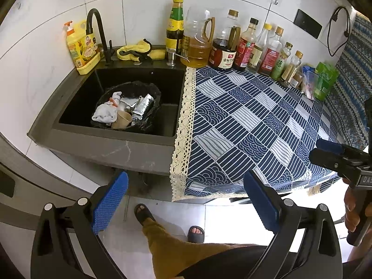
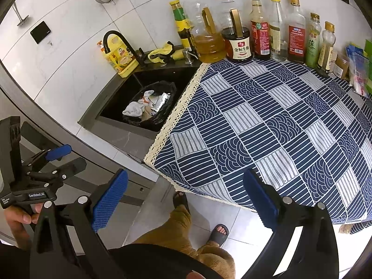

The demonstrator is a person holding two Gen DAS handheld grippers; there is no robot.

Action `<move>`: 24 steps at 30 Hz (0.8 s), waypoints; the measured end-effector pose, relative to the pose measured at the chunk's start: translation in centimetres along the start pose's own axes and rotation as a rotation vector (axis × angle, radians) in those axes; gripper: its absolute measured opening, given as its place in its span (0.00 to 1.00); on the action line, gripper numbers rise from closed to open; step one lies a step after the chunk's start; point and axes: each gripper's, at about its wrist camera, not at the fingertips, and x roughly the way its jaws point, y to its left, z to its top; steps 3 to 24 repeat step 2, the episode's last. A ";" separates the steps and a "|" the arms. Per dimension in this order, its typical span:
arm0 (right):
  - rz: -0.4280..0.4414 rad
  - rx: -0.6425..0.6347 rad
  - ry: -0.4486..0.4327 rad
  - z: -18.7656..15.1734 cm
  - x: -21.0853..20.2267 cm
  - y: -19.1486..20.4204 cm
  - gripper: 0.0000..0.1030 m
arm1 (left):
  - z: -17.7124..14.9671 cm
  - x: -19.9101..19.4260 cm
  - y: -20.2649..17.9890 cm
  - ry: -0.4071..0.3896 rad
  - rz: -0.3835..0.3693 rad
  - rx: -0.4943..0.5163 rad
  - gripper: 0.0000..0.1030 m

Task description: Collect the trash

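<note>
A black trash bag [image 1: 130,107] sits in the dark sink [image 1: 76,107]. It holds a white crumpled cloth [image 1: 105,112], foil wrappers [image 1: 141,107] and a paper cup [image 1: 122,119]. The bag also shows in the right wrist view [image 2: 160,107]. My left gripper [image 1: 186,200] is open and empty, held in front of the counter, well back from the sink. My right gripper [image 2: 186,197] is open and empty, in front of the table's near edge. The other gripper shows at each view's side, the right one in the left wrist view [image 1: 334,155], the left one in the right wrist view [image 2: 58,160].
A blue patterned tablecloth [image 1: 255,125] with lace edge covers the counter beside the sink. Several oil and sauce bottles [image 1: 223,44] line the back wall. A yellow detergent bottle [image 1: 81,46], black faucet [image 1: 97,30] and yellow rag [image 1: 137,51] stand behind the sink. The person's feet [image 1: 144,214] are below.
</note>
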 end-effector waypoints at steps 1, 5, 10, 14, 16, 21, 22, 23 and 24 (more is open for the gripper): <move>-0.001 -0.001 0.000 0.0 0.0 0.0 0.95 | 0.0 0.0 0.1 0.001 -0.004 -0.002 0.94; 0.000 -0.003 -0.001 0.0 0.0 0.1 0.95 | 0.0 0.0 0.1 0.000 0.000 -0.004 0.94; 0.000 -0.003 -0.001 0.0 0.0 0.1 0.95 | 0.0 0.0 0.1 0.000 0.000 -0.004 0.94; 0.000 -0.003 -0.001 0.0 0.0 0.1 0.95 | 0.0 0.0 0.1 0.000 0.000 -0.004 0.94; 0.000 -0.003 -0.001 0.0 0.0 0.1 0.95 | 0.0 0.0 0.1 0.000 0.000 -0.004 0.94; 0.000 -0.003 -0.001 0.0 0.0 0.1 0.95 | 0.0 0.0 0.1 0.000 0.000 -0.004 0.94; 0.000 -0.003 -0.001 0.0 0.0 0.1 0.95 | 0.0 0.0 0.1 0.000 0.000 -0.004 0.94; 0.000 -0.003 -0.001 0.0 0.0 0.1 0.95 | 0.0 0.0 0.1 0.000 0.000 -0.004 0.94; 0.000 -0.003 -0.001 0.0 0.0 0.1 0.95 | 0.0 0.0 0.1 0.000 0.000 -0.004 0.94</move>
